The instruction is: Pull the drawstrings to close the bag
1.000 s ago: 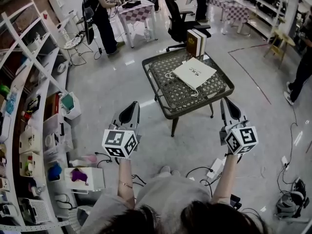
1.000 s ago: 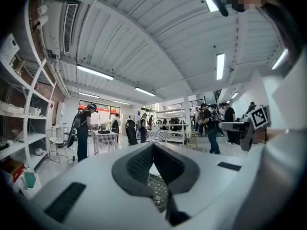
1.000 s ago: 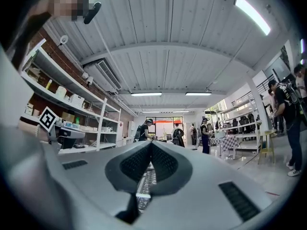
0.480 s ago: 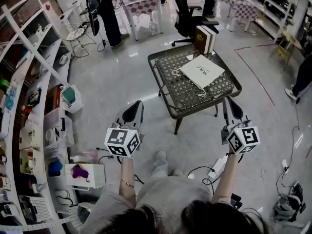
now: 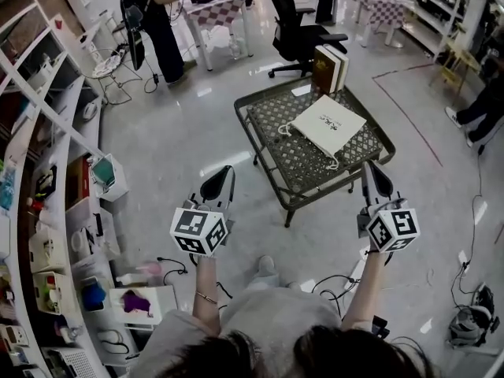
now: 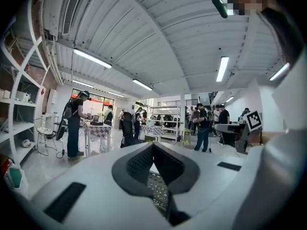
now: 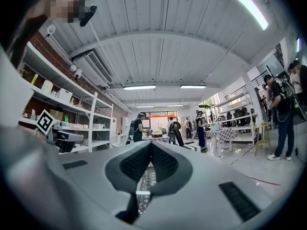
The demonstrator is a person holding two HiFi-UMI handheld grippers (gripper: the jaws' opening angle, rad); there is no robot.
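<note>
Open shelving (image 5: 49, 172) crowded with boxes and small items runs down the left side; beyond it a person (image 5: 153, 24) stands at a checked table (image 5: 214, 8); the left gripper (image 5: 218, 179) is held out level over the glossy floor (image 5: 177, 144), its marker cube (image 5: 198, 231) nearest the camera and its tip short of the bench's near left side; in the left gripper view its jaws are pressed together with nothing between them; the bench (image 5: 268, 105), low with dark legs and a woven top, stands ahead between the two grippers; the bag (image 5: 327, 123), white and flat, lies on the bench top toward its right half, turned corner-on to the person; its drawstrings (image 5: 334, 162) lie slack on the weave, one loop at the left corner and one trailing off the near corner; neither gripper touches them; a few books (image 5: 329, 68) stand upright on the bench's far edge, with a black office chair (image 5: 298, 31) behind; the right gripper (image 5: 375, 176) is held level by the bench's near right edge, clear of the bag; in the right gripper view its jaws are likewise closed on nothing; another person's legs (image 5: 476, 109) show at the right border.
</note>
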